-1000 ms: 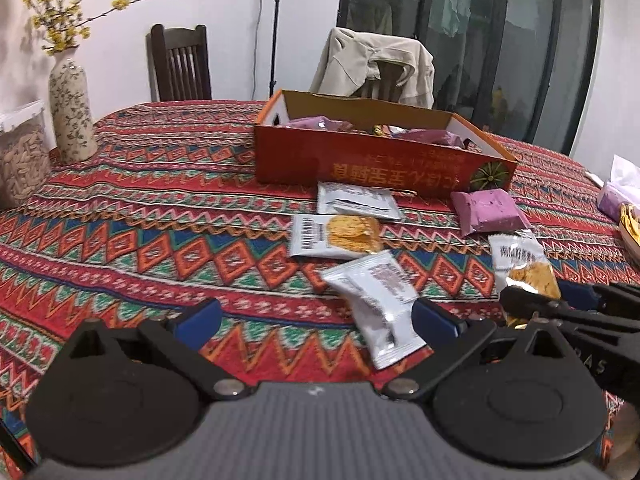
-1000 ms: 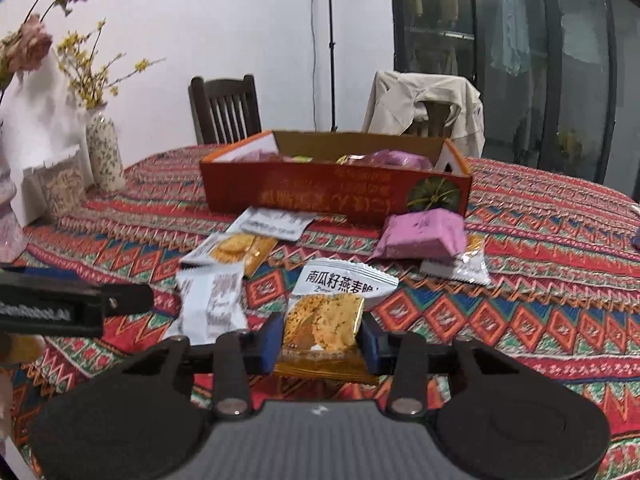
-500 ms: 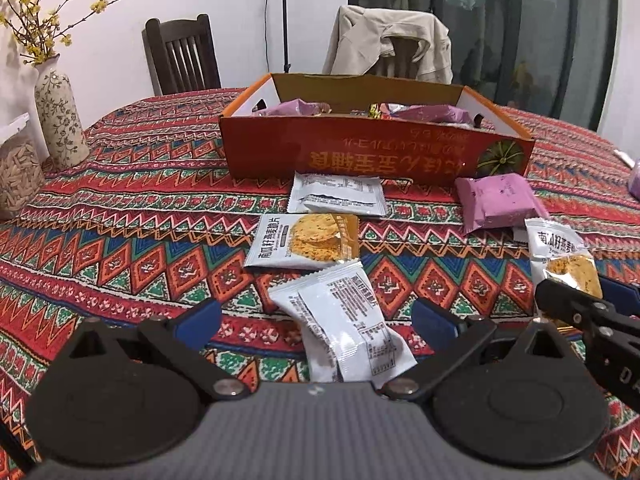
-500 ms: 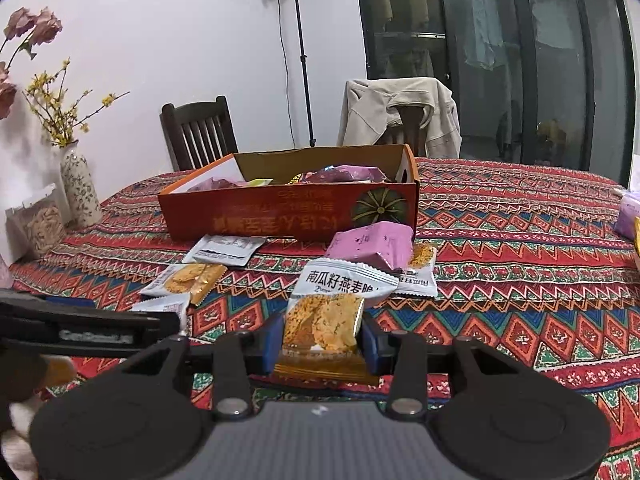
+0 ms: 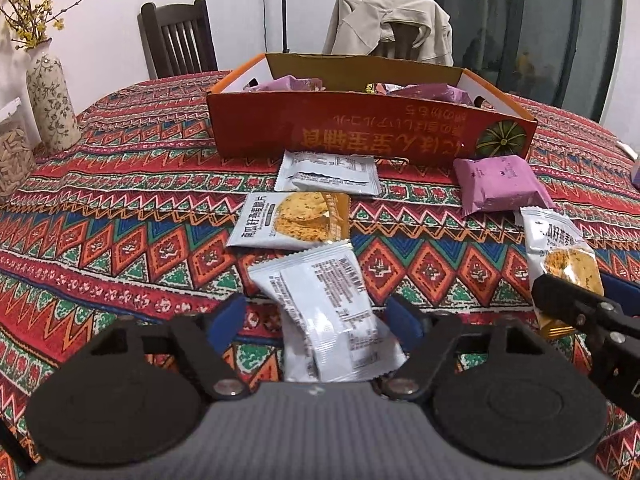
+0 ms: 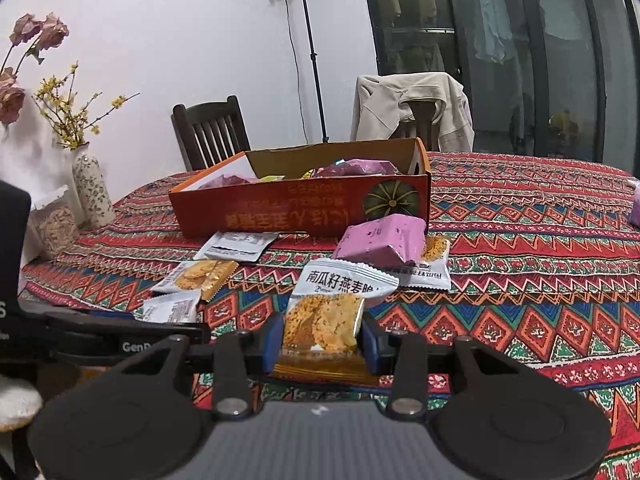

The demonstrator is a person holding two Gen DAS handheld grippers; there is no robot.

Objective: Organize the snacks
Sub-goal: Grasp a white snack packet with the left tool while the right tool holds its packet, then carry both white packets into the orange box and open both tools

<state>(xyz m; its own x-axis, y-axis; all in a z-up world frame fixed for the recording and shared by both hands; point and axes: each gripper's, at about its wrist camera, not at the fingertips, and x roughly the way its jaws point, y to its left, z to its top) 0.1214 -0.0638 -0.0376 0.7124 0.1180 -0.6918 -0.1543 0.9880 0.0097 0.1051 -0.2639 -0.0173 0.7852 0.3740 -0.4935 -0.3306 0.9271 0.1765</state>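
Note:
An orange cardboard box [image 5: 360, 136] with several snacks in it stands on the patterned tablecloth; it also shows in the right wrist view [image 6: 296, 212]. My left gripper [image 5: 320, 320] is open, its jaws either side of a white snack packet [image 5: 328, 304] lying face down. My right gripper [image 6: 322, 342] is shut on an oat-cracker packet [image 6: 324, 316], also seen in the left wrist view [image 5: 560, 252]. Loose on the cloth lie another cracker packet [image 5: 294, 220], a white packet [image 5: 328, 172] and a purple packet [image 5: 500, 184].
A flowered vase [image 5: 52, 100] and a jar of seeds [image 5: 12, 152] stand at the left. Two chairs, one with a beige jacket [image 5: 388, 28], stand behind the table. Another cracker packet [image 6: 430, 264] lies under the purple packet [image 6: 380, 240].
My left gripper has moved forward so the white packet now lies between its open jaws. My right gripper has lifted the cracker packet and turned a little left.

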